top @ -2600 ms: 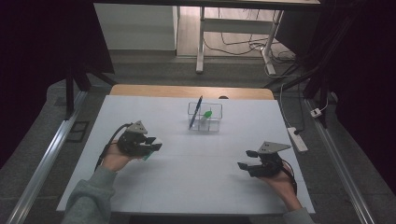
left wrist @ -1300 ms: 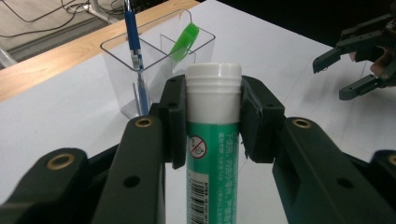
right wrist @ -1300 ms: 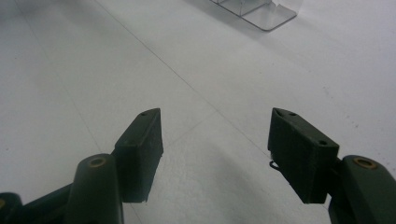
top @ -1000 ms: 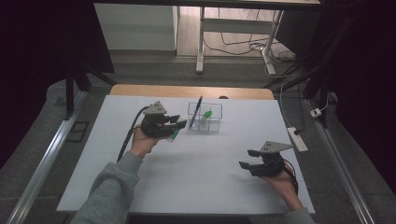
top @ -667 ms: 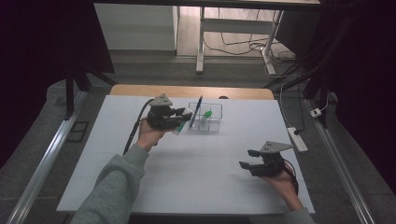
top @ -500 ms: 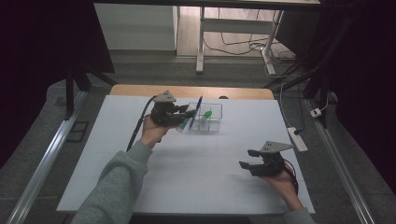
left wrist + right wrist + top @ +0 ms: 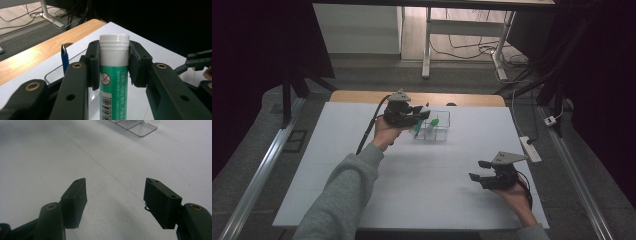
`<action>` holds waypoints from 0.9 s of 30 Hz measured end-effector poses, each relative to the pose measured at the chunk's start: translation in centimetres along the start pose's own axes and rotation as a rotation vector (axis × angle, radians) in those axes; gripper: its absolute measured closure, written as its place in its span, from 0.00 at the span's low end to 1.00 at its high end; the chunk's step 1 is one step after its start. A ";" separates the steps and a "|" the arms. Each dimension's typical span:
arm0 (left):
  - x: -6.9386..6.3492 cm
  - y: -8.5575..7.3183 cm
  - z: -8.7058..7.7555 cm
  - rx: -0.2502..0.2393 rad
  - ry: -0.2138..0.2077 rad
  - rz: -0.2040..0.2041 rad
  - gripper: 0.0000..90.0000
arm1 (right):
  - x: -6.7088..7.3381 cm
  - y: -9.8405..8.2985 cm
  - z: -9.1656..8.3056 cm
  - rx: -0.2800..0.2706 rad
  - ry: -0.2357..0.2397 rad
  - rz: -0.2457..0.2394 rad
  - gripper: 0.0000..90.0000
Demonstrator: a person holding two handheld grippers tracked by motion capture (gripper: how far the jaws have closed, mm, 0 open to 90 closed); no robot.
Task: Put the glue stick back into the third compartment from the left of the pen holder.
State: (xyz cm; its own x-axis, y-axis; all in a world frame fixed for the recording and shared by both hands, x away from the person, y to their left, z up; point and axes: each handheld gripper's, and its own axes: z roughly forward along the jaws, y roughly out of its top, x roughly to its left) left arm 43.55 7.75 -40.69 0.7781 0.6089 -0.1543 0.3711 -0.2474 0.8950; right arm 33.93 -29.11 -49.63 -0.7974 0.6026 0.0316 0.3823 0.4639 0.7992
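A white table under a high camera, with a wooden strip along its far edge and dark floor around it. Seen from above, the left gripper sits at about 11 o'clock from the table's middle, close to the far edge. Its jaws are clenched on a green tube with a white ribbed cap. The tube is a smooth cylinder with printed labels and a barcode; the black pads press its neck from both sides, just under the cap. In the high view the tube slants down from the jaws at the left rim of a clear plastic box.

The box is small, with thin transparent walls and inner dividers, and stands near the far edge at 12 o'clock. A blue pen stands upright inside it, and another green thing lies there, too small to tell.

The right gripper rests at 4 o'clock, well apart from the box, near the table's right edge. Its matte black jaws stand wide and released, with bare tabletop between them. A broad stretch of open, smooth white surface lies between the two grippers and toward the near edge.
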 end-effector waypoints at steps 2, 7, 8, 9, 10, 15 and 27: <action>0.0 0.2 0.4 0.001 -0.003 0.006 0.71 | 0.0 -0.1 -0.1 -0.003 0.002 0.003 0.38; 0.0 0.8 1.1 -0.006 -0.013 0.018 0.71 | 0.0 -0.2 -0.3 -0.016 0.006 0.018 0.38; 0.0 0.9 1.3 -0.009 -0.016 0.019 0.71 | -0.1 -0.2 -0.4 -0.018 0.006 0.021 0.38; 0.0 1.0 1.4 -0.010 -0.016 0.020 0.71 | -0.1 -0.3 -0.4 -0.019 0.006 0.023 0.38; 0.0 1.1 1.6 -0.010 -0.018 0.021 0.71 | -0.1 -0.3 -0.5 -0.015 0.000 0.021 0.38; 0.0 1.6 2.3 -0.020 -0.026 0.016 0.71 | 0.0 -0.3 -0.4 -0.019 0.004 0.026 0.38; -0.1 2.3 4.0 -0.013 -0.031 0.030 0.71 | 0.0 -0.4 -0.5 -0.013 0.001 0.027 0.38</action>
State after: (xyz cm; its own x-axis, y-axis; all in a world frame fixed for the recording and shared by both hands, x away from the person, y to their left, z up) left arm 46.39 4.11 -40.29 0.8041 0.5778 -0.1395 0.3407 -0.2557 0.9047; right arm 33.53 -29.61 -49.66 -0.7875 0.6140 0.0539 0.3974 0.4391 0.8058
